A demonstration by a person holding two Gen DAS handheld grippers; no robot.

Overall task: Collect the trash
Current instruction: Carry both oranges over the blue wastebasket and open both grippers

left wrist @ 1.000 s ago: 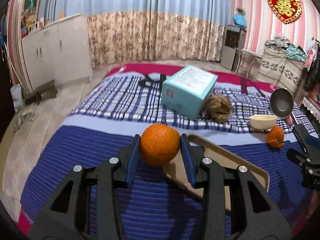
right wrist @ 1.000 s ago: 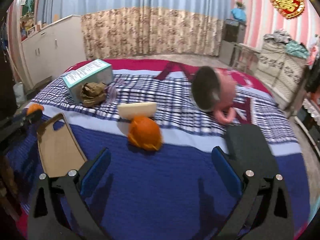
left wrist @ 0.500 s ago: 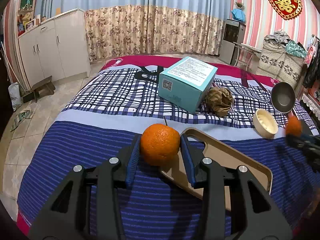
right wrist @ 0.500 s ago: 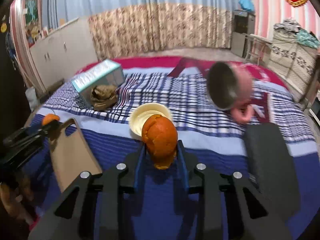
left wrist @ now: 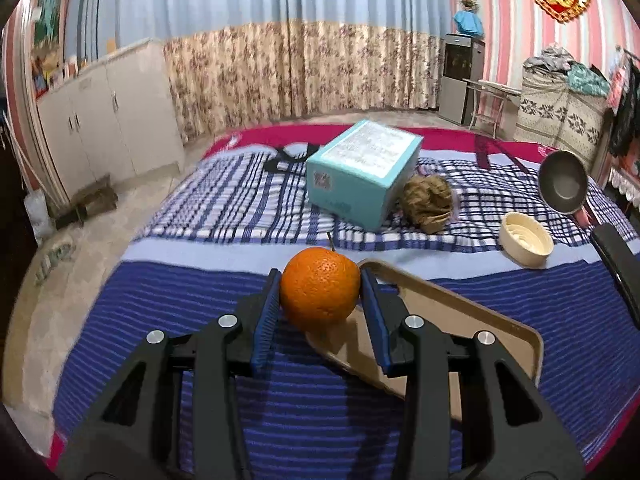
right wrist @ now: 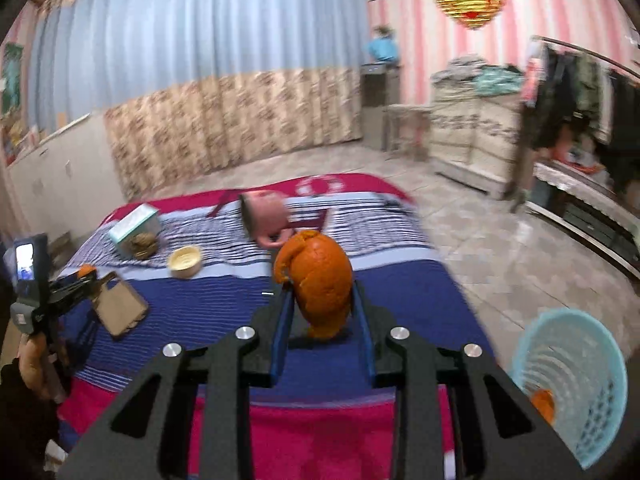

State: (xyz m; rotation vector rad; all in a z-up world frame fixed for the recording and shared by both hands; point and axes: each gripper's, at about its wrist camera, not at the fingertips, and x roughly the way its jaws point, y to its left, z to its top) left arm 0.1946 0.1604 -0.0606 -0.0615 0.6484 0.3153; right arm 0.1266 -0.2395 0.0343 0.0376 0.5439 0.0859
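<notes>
The left gripper [left wrist: 320, 300] is clamped on a whole orange [left wrist: 320, 289], its blue pads pressed against both sides of the fruit, held above the near left corner of a tan tray [left wrist: 472, 320] that lies on the blue striped foot of the bed [left wrist: 180, 292]. The right gripper [right wrist: 323, 312] is clamped on a curled piece of orange peel [right wrist: 318, 284] that stands up between its fingers, raised above the blue part of the bed near its right edge; its jaws have just been closing, and the peel is now between them. Toward the far side of the bed, on the checked part of the cover, a teal cardboard box [left wrist: 360, 172] lies tilted with a crumpled brown paper ball [left wrist: 426, 202] touching its right side. A cream bowl [left wrist: 526, 240] sits near the right edge, and beyond it a pink mug [right wrist: 266, 220] lies on its side. On the floor off the bed's near right corner stands a light blue plastic basket [right wrist: 568, 380], with another orange scrap [right wrist: 543, 404] inside it. A hand [right wrist: 34, 364] at the left edge of the right wrist view grips the handle of the left gripper.
</notes>
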